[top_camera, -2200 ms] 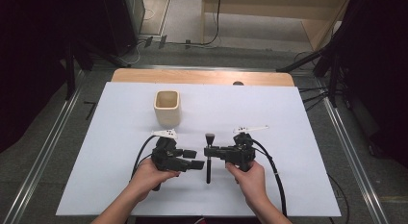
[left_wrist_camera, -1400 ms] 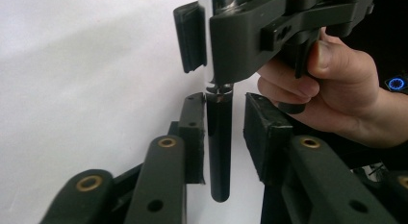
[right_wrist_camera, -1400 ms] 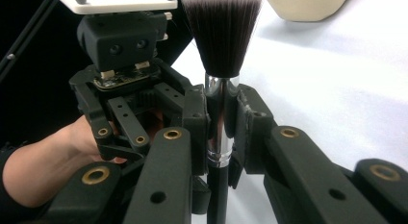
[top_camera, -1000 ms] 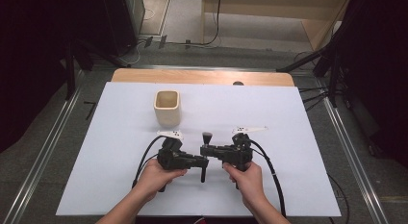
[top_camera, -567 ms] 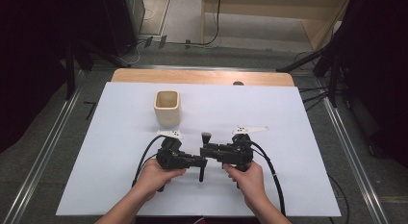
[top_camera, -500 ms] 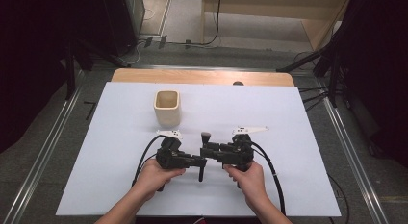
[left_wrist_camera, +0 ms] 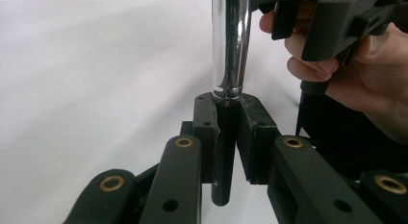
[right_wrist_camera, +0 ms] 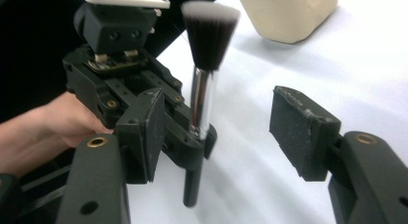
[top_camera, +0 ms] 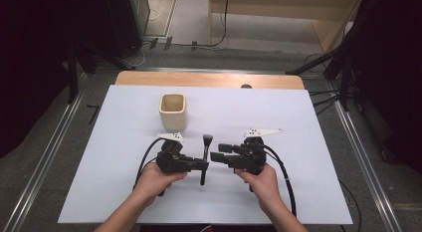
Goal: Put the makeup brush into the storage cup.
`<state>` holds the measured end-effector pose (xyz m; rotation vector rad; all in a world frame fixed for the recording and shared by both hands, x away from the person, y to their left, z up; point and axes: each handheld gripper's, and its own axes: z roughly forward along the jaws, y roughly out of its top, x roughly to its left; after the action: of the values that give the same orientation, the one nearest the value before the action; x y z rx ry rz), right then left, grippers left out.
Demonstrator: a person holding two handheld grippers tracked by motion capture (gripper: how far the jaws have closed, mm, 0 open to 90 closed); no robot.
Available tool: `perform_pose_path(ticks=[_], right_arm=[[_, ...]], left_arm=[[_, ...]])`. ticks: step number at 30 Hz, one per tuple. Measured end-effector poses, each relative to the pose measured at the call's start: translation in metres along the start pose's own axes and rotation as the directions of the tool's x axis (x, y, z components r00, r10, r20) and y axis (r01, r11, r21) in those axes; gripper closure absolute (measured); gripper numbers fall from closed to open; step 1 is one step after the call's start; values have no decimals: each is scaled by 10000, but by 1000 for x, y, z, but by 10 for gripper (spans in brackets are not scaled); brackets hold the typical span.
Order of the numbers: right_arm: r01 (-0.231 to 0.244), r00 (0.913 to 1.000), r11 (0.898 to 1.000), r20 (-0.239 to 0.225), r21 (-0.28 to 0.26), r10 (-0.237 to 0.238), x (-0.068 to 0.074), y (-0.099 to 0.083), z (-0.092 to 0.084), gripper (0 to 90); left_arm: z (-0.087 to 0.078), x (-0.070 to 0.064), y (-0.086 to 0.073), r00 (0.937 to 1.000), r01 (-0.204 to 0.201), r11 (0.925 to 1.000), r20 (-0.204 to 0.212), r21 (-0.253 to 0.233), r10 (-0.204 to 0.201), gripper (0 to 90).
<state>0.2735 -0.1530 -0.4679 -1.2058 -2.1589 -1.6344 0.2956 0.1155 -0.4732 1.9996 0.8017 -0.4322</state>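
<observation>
A makeup brush (top_camera: 203,161) with black bristles, a chrome ferrule (left_wrist_camera: 231,41) and a black handle stands upright just above the white table (top_camera: 259,112). My left gripper (left_wrist_camera: 230,118) is shut on the black handle right below the ferrule. My right gripper (right_wrist_camera: 228,128) faces it from the right; its jaws have just been opening, and they now stand wide with both pads clear of the brush (right_wrist_camera: 202,104). In the high view my left gripper (top_camera: 203,166) and my right gripper (top_camera: 215,155) meet tip to tip at the table's front middle.
A cream square cup (top_camera: 172,111) stands upright behind the grippers, left of centre; it also appears in the right gripper view as the cup (right_wrist_camera: 288,12). The hand (left_wrist_camera: 365,70) holding the right gripper is close by. A wooden strip (top_camera: 209,80) borders the table's far edge.
The left gripper has come in from the left and closed on the brush handle. The right gripper, which was holding the brush, now has its jaws spread off it.
</observation>
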Motion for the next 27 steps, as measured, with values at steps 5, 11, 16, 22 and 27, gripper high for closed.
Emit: perform_pose_path(ticks=[5, 11, 16, 22, 27], right_arm=[[135, 9993, 9997, 346, 203, -142, -3, -1, 0, 371], [360, 9947, 9982, 944, 476, -404, -5, -3, -1, 358], [436, 9904, 9965, 1277, 711, -525, -9, -5, -1, 323], [915, 9721, 9915, 2077, 925, -1091, -8, -5, 0, 255], [1563, 9492, 9764, 2508, 1493, -1903, -6, -8, 0, 242]], left_arm=[[-3, 0, 0, 9999, -68, 10000, -142, -34, 67, 796], [-6, -1, 1, 9995, -180, 9998, -276, 56, 181, 796], [-7, -1, 1, 9988, -289, 9996, -404, 66, 291, 796], [-10, -2, 2, 9977, -412, 9991, -543, 93, 416, 795], [-13, 0, 2, 9976, -407, 9992, -558, -18, 406, 794]])
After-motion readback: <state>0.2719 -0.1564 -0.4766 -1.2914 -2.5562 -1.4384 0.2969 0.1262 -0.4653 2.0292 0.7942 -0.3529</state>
